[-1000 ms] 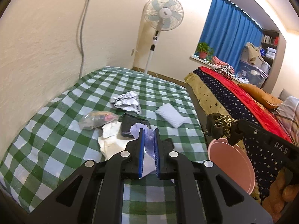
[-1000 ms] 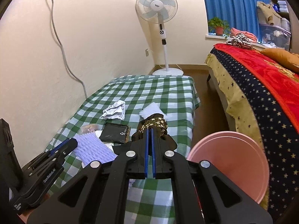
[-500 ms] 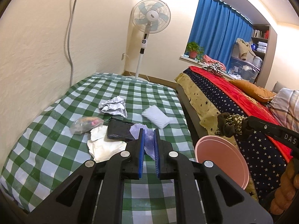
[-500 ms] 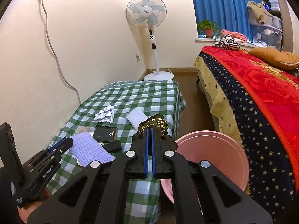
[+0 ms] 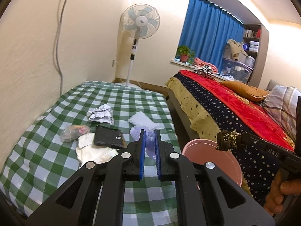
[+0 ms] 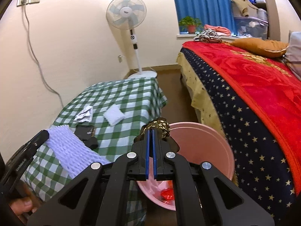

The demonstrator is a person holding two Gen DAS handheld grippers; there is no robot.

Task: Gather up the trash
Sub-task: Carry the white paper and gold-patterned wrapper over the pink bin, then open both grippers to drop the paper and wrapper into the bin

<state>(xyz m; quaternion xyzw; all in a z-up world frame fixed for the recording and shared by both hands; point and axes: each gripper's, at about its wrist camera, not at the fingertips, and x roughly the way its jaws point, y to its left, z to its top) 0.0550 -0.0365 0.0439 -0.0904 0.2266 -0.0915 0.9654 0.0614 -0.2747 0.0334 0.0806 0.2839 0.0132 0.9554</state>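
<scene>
Both hands have swung away from the checked table toward the pink bin off its near right corner. The left gripper, jaws nearly together, pinches lilac foam netting above the table's near edge. The right gripper, closed, grips a dark gold-patterned wrapper at the bin's rim. Carry each piece fully over the opening before releasing.

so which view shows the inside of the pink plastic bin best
The right wrist view: it looks down into the round pink plastic bin, showing its inner wall and a red scrap at the bottom. The left wrist view shows only the rim and upper wall, partly behind the gripper.
</scene>
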